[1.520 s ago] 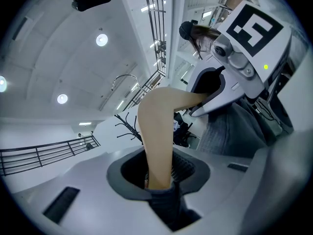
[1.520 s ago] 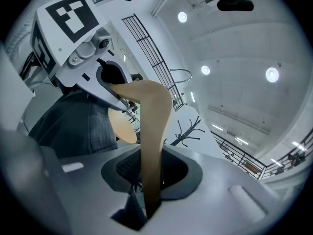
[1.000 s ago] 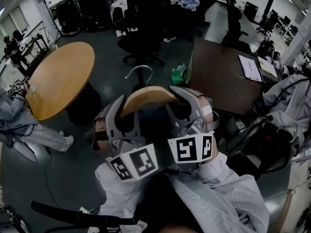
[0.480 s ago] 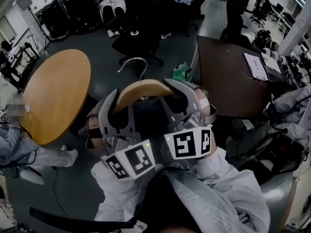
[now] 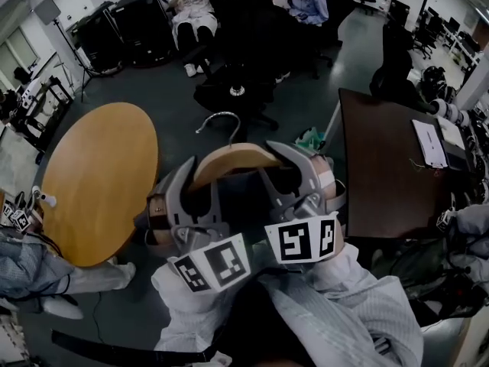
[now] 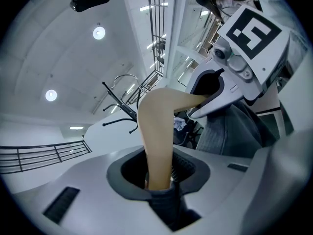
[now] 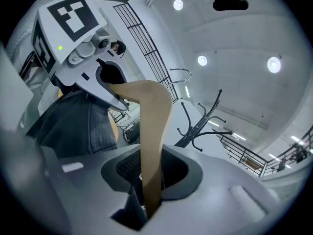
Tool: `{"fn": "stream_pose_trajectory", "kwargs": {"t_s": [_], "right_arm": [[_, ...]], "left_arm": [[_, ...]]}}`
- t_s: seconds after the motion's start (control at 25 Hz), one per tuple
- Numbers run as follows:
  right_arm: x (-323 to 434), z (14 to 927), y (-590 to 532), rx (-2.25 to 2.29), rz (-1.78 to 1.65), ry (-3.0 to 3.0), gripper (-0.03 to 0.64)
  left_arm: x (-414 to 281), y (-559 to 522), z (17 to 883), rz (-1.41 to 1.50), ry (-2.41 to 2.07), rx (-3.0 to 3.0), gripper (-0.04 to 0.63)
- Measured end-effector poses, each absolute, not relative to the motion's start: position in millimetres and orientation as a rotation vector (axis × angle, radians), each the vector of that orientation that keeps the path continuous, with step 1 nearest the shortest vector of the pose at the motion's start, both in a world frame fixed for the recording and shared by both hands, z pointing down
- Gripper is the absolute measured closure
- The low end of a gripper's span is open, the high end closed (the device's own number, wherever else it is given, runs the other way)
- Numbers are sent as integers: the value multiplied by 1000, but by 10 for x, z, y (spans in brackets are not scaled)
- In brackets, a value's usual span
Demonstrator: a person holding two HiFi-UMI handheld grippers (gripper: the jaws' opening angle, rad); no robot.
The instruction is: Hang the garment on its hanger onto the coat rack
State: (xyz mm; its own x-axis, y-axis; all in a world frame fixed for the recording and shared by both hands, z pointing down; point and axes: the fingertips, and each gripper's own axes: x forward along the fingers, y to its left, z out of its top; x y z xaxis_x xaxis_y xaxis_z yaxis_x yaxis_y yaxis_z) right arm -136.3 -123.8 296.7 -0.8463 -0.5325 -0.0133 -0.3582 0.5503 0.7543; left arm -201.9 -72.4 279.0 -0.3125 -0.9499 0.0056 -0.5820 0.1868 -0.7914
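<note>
While left gripper (image 6: 159, 179), right gripper (image 7: 151, 190) clamp hanger (image 5: 233, 157) ends, garment (image 5: 237, 197) hangs between.

Grey floor (image 5: 170, 98), round wooden table (image 5: 99, 178) left, dark desk (image 5: 382, 174) right, black office chair (image 5: 238, 82) beyond.

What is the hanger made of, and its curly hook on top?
The hanger looks like wood: tan, smooth and matte, though it could be plastic. Its hook looks like metal: a thin, silvery, shiny wire.
</note>
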Motion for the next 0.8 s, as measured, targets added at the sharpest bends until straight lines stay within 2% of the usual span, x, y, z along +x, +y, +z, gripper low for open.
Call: {"fn": "stream_pose_trajectory", "kwargs": {"t_s": [0.8], "right_arm": [[-2588,2592,-3250,1001,-1204,-2396,529]], "left_arm": [[-3335,-2870,2467,-823,1803,-1607,497]]}}
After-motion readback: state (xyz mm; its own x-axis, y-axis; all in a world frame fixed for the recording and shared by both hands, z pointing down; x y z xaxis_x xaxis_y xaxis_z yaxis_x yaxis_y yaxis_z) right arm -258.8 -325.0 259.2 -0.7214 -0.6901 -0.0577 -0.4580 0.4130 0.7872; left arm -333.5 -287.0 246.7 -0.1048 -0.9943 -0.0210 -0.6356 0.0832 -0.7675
